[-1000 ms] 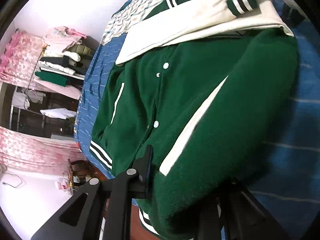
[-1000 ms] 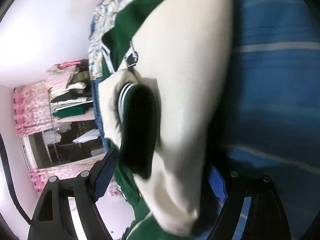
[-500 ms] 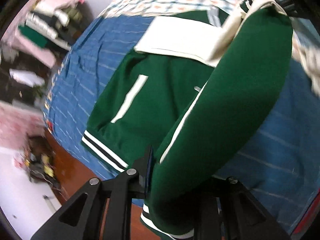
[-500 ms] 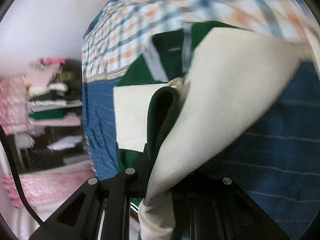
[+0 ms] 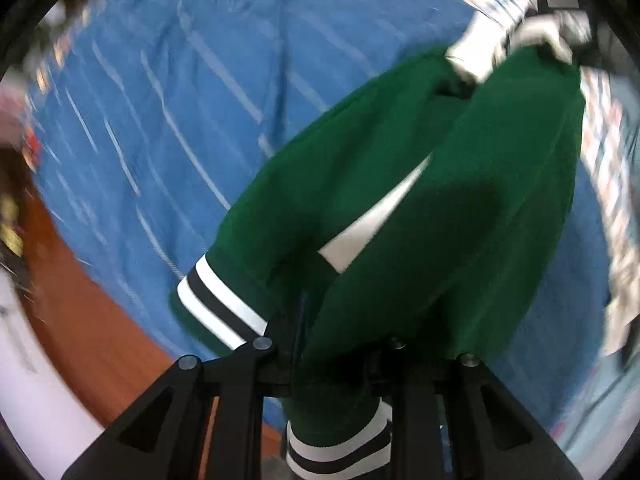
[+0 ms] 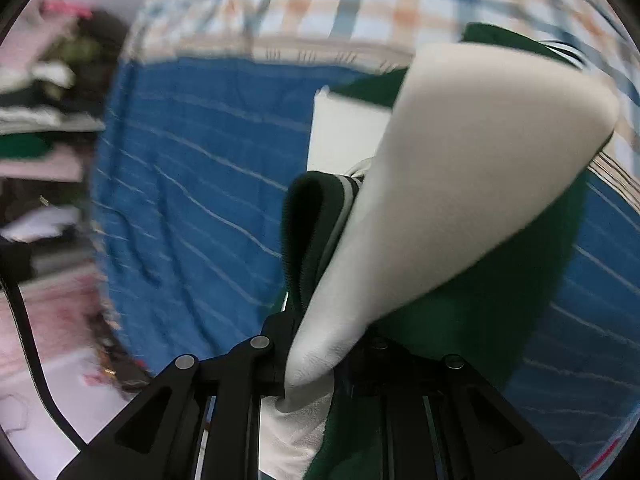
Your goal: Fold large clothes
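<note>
A dark green varsity jacket (image 5: 420,200) with cream sleeves hangs lifted over the blue striped bed cover (image 5: 180,100). My left gripper (image 5: 340,340) pinches a thick fold of its green body just above the striped hem (image 5: 216,304). Its jaws are opening, with the cloth still between them. In the right wrist view my right gripper (image 6: 328,332) is shut on a cream sleeve (image 6: 460,168) bunched with a ribbed green edge (image 6: 308,232). The jacket's far end at the top right of the left wrist view is blurred.
The bed cover (image 6: 192,184) spreads left of the jacket, with a plaid sheet (image 6: 360,0) beyond it. A brown wooden floor (image 5: 100,320) lies past the bed's edge. Shelves of folded clothes (image 6: 40,100) and a pink curtain (image 6: 40,312) stand at the left.
Both grippers swept fast across the bed, lifting the jacket off it. The right gripper, open around the sleeve one second ago, has shut on it. Both views have swung round.
</note>
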`<action>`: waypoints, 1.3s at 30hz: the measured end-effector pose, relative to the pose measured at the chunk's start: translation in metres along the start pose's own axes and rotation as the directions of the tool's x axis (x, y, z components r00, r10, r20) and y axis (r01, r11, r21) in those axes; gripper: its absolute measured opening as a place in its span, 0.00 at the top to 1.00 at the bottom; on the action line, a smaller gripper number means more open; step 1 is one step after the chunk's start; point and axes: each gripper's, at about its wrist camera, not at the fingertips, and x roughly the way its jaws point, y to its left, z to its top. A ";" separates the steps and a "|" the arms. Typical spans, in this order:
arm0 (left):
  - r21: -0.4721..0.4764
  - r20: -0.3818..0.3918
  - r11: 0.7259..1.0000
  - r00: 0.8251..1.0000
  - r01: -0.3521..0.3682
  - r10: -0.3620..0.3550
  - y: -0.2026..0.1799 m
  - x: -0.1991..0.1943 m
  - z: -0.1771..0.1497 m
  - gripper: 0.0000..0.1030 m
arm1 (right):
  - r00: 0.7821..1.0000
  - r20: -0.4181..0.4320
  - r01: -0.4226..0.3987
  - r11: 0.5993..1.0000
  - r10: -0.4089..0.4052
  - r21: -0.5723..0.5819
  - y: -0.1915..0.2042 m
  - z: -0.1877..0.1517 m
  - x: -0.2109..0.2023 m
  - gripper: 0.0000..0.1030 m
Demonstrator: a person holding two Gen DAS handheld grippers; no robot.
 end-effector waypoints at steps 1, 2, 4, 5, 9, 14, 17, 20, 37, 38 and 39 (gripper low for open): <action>-0.030 -0.005 0.999 1.000 0.020 -0.021 0.013 0.004 0.004 0.74 | 1.000 -0.008 0.029 0.999 -0.029 0.017 0.005 0.004 0.015 0.80; -0.060 -0.005 0.997 0.999 0.041 -0.042 0.027 0.006 0.007 0.69 | 0.998 -0.024 0.064 0.998 -0.063 0.020 0.010 0.008 0.031 0.74; -0.108 -0.001 0.992 0.998 0.064 -0.064 0.052 0.006 0.012 0.65 | 0.995 -0.047 0.090 0.995 -0.089 0.035 0.019 0.018 0.056 0.60; -0.141 0.006 0.987 0.997 0.083 -0.083 0.065 0.005 0.012 0.58 | 0.994 -0.056 0.098 0.994 -0.095 0.046 0.018 0.018 0.063 0.54; -0.261 0.015 0.954 0.988 0.149 -0.151 0.102 0.000 0.001 0.33 | 0.997 -0.075 0.019 0.997 -0.013 0.077 0.027 0.027 0.072 0.34; -0.336 0.066 0.941 0.998 0.043 -0.022 0.124 -0.018 -0.016 0.32 | 0.963 -0.003 -0.268 0.961 0.269 0.063 0.014 0.031 0.035 0.34; -0.380 0.088 0.925 0.995 -0.009 0.046 0.132 -0.028 -0.033 0.32 | 0.950 0.064 -0.308 0.951 0.307 0.011 -0.016 0.021 -0.006 0.34; -0.413 0.102 0.910 0.995 0.034 0.009 0.119 -0.031 -0.055 0.32 | 0.959 0.115 -0.262 0.965 0.258 0.013 -0.067 0.004 -0.036 0.34; -0.519 0.122 0.851 0.992 0.084 -0.023 0.067 0.040 -0.069 0.44 | 0.891 0.142 -0.449 0.880 0.430 0.153 -0.263 0.052 0.056 0.33; -0.505 0.135 0.860 0.991 0.072 -0.004 0.064 0.039 -0.067 0.51 | 0.891 0.146 -0.449 0.883 0.430 0.137 -0.257 0.057 0.060 0.34; -0.489 0.141 0.871 0.990 0.053 0.019 0.060 0.039 -0.063 0.53 | 0.888 0.161 -0.451 0.884 0.431 0.121 -0.253 0.058 0.062 0.40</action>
